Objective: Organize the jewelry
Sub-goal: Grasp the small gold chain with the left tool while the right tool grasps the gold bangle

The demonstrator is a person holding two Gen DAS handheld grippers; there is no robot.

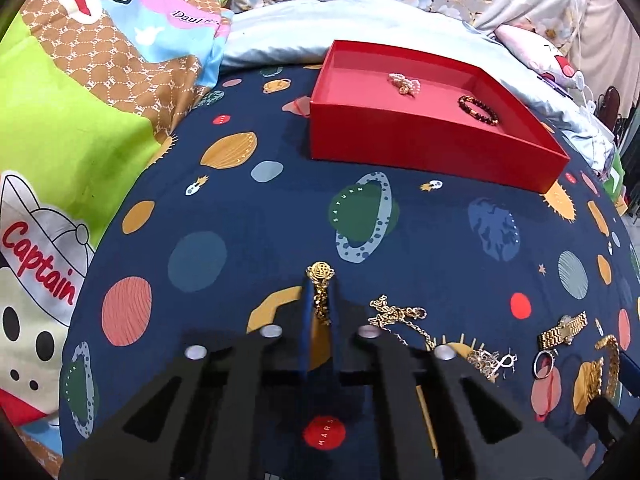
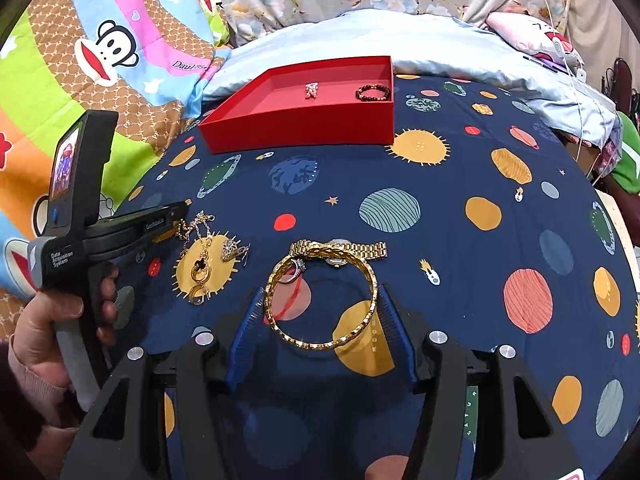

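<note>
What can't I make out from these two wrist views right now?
- Left wrist view: most of the gold chain with the round pendant sits pinched inside the left claw, so its length is hidden.
- Right wrist view: the silver ring and gold watch are partly covered by the gold braided bangle.
- Both views: the pale beaded piece in the red cardboard tray is too small to identify.

The left gripper [image 1: 320, 280] pinched a gold chain [image 1: 321, 292] above the planet-print blanket [image 1: 280, 208], with the red box [image 1: 420, 136] lying well beyond.
</note>
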